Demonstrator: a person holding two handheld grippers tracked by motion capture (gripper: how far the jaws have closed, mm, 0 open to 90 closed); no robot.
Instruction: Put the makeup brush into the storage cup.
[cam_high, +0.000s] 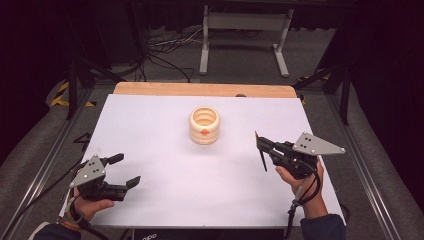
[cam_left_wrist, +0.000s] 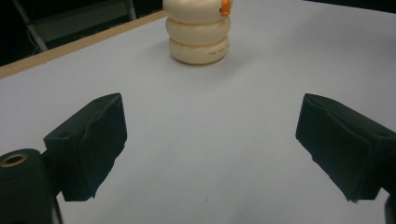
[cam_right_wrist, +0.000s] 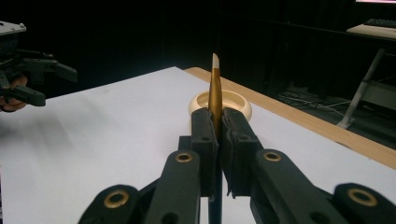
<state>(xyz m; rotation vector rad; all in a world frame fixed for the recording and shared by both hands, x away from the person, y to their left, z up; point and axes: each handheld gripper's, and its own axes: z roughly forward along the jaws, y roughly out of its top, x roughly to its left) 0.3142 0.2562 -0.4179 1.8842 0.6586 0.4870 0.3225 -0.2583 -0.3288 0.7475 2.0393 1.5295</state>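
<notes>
Bright tabletop, dark room all around

Overhead light is washing the white tabletop (cam_high: 165, 190) evenly, soft shadows are pooling beneath things, the surroundings are sinking into black, and close-up edges are blurring slightly.

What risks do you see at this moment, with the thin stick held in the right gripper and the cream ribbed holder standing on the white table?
1. The right gripper pinches the thin dark stick with a gold band near its middle only, so it may tilt or slip.
2. The cream ribbed holder with an orange clip stands free on the white table; an off-centre push could tip or shift it.
3. The open left gripper is far from the holder and cannot steady it.
</notes>
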